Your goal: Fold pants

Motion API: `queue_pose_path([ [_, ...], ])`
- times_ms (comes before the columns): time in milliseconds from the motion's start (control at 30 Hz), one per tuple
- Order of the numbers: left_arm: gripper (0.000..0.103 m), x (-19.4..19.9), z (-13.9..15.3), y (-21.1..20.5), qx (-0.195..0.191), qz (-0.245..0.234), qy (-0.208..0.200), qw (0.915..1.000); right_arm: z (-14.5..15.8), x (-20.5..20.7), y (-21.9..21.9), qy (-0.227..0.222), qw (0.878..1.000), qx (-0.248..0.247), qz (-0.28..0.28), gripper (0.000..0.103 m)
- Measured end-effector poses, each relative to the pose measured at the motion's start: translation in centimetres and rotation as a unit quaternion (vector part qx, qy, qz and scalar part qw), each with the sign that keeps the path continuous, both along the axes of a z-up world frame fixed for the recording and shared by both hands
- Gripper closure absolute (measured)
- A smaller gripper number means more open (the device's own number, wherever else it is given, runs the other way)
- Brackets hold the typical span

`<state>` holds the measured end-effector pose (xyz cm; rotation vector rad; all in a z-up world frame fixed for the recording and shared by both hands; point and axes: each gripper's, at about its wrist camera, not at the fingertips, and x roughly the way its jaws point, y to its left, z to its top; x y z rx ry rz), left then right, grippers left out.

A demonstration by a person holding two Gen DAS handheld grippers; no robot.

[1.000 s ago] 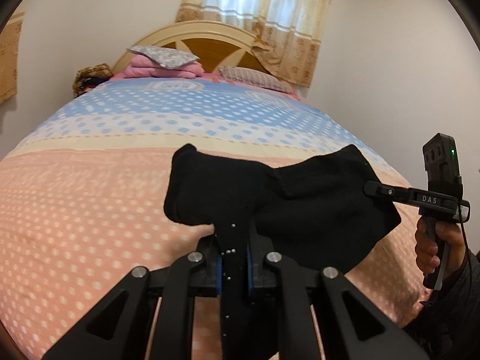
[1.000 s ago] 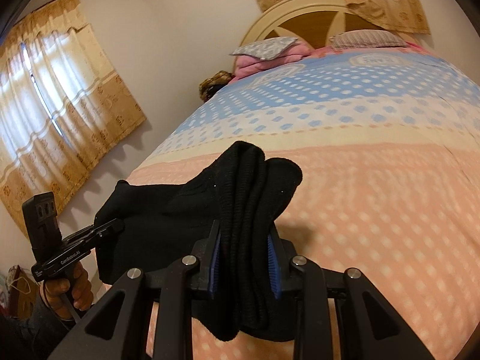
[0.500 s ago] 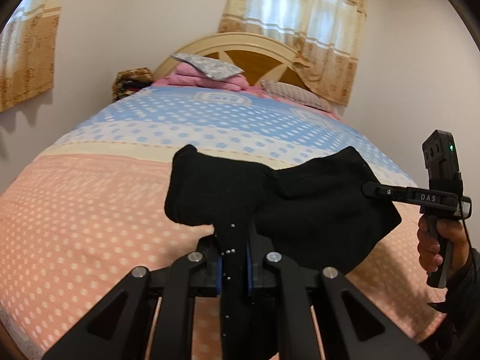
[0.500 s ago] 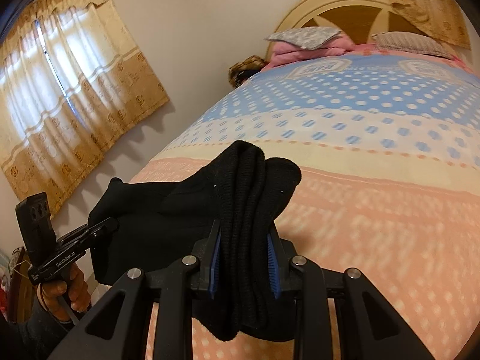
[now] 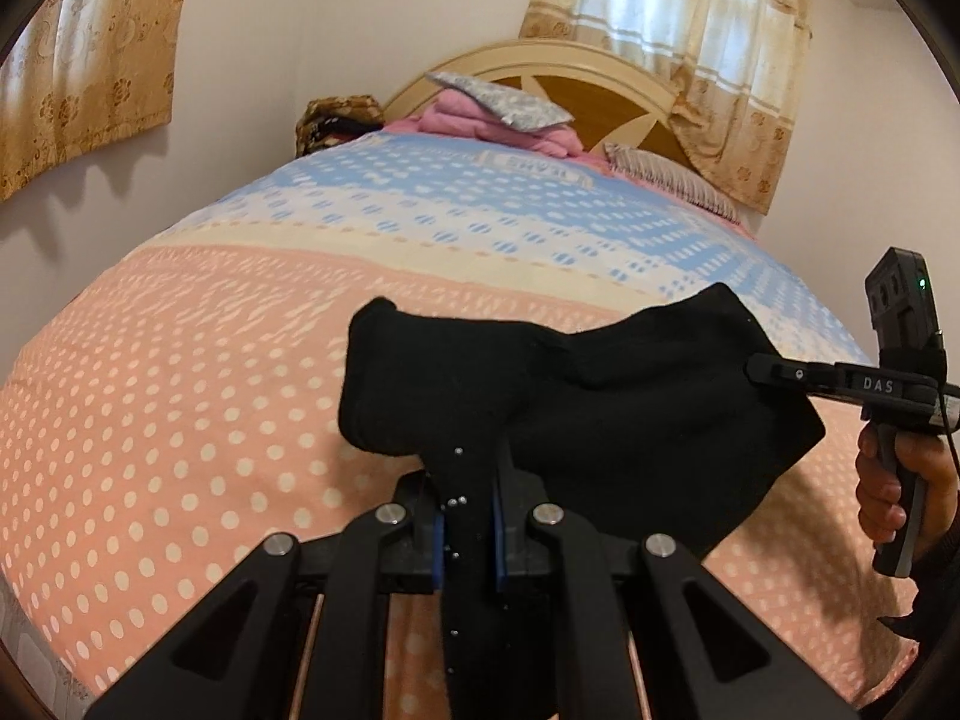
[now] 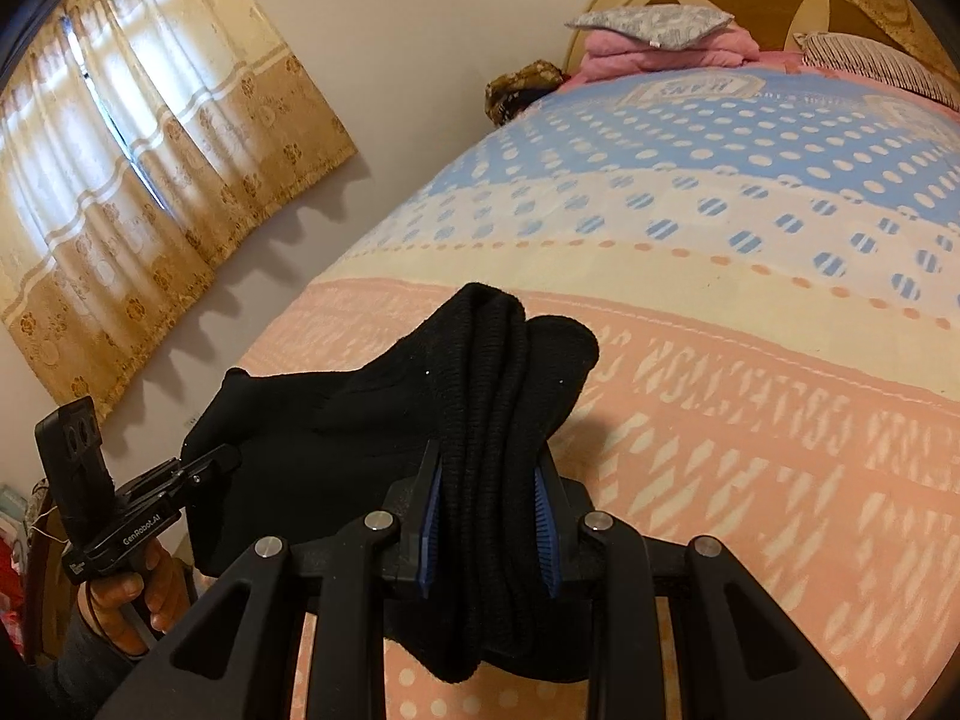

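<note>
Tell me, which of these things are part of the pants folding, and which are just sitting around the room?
Part of the job:
black pants
left hand-held gripper
right hand-held gripper
bed, the work surface

Just lying about:
grey pillow
pink blankets
striped pillow
curtains

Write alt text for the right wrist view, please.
The right gripper holds a bunched edge of black pants above a pink, dotted bedspread. At the lower left, the left gripper grips another edge of the pants.
</note>
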<state>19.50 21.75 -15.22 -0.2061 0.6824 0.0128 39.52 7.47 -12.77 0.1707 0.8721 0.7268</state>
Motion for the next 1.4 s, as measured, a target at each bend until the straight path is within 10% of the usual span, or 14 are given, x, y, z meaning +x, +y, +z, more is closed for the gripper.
queue_pose_path([
  [233, 0.081, 0.6, -1.5, 0.2, 0.004, 0.0, 0.014, 0.9999, -1.8, 1.3, 0.0, 0.026, 1.0, -0.016, -0.005, 0.075],
  [367, 0.041, 1.1, -2.8, 0.1, 0.033, 0.021, 0.038, 0.9985, -3.3, 1.9, -0.6, 0.049, 0.998, -0.02, -0.02, 0.071],
  [567, 0.026, 0.2, -3.7, 0.8, 0.03, 0.033, 0.042, 0.9981, -4.3, 1.8, -0.8, 0.051, 0.998, -0.037, -0.029, 0.064],
  [933, 0.025, -3.2, -3.5, 2.1, 0.043, 0.044, 0.054, 0.9966, -3.5, -0.7, -7.8, 0.047, 0.991, -0.002, -0.123, 0.051],
  [1400, 0.025, -11.6, 3.6, -0.2, 0.045, 0.014, -0.023, 0.9986, 3.0, -16.8, -7.6, -0.067, 0.987, -0.019, -0.142, 0.05],
])
